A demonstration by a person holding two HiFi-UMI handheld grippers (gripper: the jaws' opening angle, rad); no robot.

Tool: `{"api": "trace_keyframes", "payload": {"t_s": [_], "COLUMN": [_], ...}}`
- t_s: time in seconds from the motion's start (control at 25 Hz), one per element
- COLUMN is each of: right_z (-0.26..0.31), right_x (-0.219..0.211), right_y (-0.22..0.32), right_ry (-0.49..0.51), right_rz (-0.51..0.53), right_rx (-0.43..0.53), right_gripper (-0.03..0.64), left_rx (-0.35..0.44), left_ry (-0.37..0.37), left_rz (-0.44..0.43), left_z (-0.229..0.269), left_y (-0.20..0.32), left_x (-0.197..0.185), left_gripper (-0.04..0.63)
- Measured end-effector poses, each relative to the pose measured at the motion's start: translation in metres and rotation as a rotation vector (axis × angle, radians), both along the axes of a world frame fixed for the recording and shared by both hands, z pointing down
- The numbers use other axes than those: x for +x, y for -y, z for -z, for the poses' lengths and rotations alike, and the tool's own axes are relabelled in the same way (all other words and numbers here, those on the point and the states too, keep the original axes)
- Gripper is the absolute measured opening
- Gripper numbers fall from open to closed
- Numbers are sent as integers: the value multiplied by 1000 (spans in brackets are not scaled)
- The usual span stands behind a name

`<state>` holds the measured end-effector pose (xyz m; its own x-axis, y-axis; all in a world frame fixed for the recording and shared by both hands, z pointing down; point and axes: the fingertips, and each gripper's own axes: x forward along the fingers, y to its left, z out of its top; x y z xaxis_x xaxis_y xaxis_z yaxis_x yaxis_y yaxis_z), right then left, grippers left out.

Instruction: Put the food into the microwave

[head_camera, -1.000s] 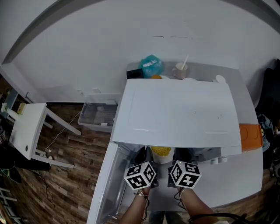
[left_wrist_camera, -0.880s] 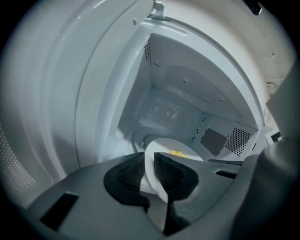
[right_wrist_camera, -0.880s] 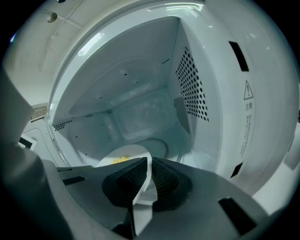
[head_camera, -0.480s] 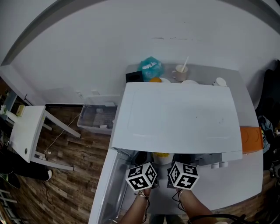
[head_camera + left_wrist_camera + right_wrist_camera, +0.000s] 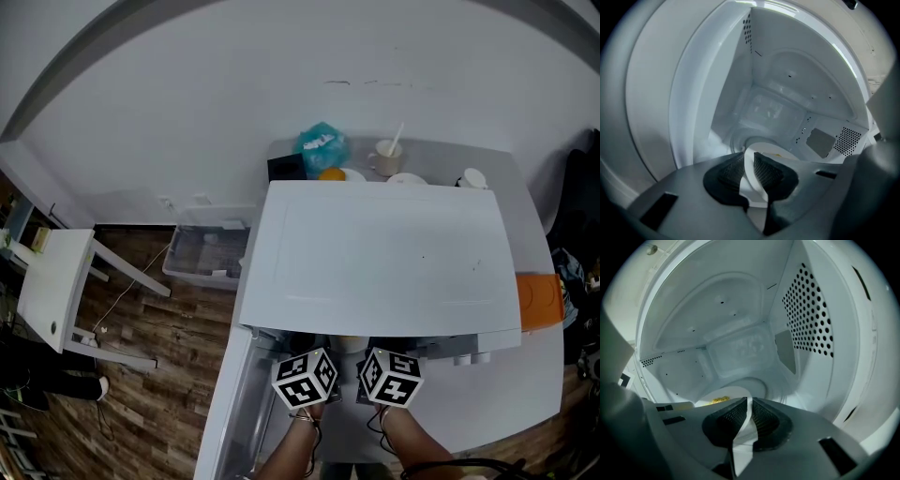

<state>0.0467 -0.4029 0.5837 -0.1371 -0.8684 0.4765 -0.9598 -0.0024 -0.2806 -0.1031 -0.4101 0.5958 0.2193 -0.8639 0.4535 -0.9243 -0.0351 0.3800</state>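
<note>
Left gripper (image 5: 749,165) had its jaws closed on one rim of the white dish (image 5: 774,151); right gripper (image 5: 749,417) was clamped on the opposite rim. Dish with yellow food (image 5: 720,400) was held low inside the microwave (image 5: 375,253) cavity. Microwave door (image 5: 225,412) stood open at left. Couldn't tell if the dish touched the floor.

We can read no word, number or brand anywhere here. The left cube (image 5: 304,379) and the right cube (image 5: 390,376), at the near edge, carry black-and-white square patterns only, with no letters. The teal bag (image 5: 322,147) at the far side bears a white patch with some print on it, but it is too small for us to make out.
</note>
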Motion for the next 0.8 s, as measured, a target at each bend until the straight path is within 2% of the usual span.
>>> {"api": "trace_keyframes", "payload": {"t_s": [0.28, 0.6, 0.8], "right_z": [-5, -3, -1], "right_x": [5, 9, 12], "right_y": [3, -1, -6], "right_ry": [17, 4, -16], "right_rz": [-35, -33, -24], "right_rx": [-4, 13, 20], "right_gripper": [38, 38, 38], "left_rx": [22, 69, 68], "left_ry": [4, 81, 77], "left_rz": [-13, 15, 17], "left_z": [0, 8, 11], "left_y": [4, 1, -10], "left_x": [5, 0, 1], "left_gripper": [63, 63, 63]}}
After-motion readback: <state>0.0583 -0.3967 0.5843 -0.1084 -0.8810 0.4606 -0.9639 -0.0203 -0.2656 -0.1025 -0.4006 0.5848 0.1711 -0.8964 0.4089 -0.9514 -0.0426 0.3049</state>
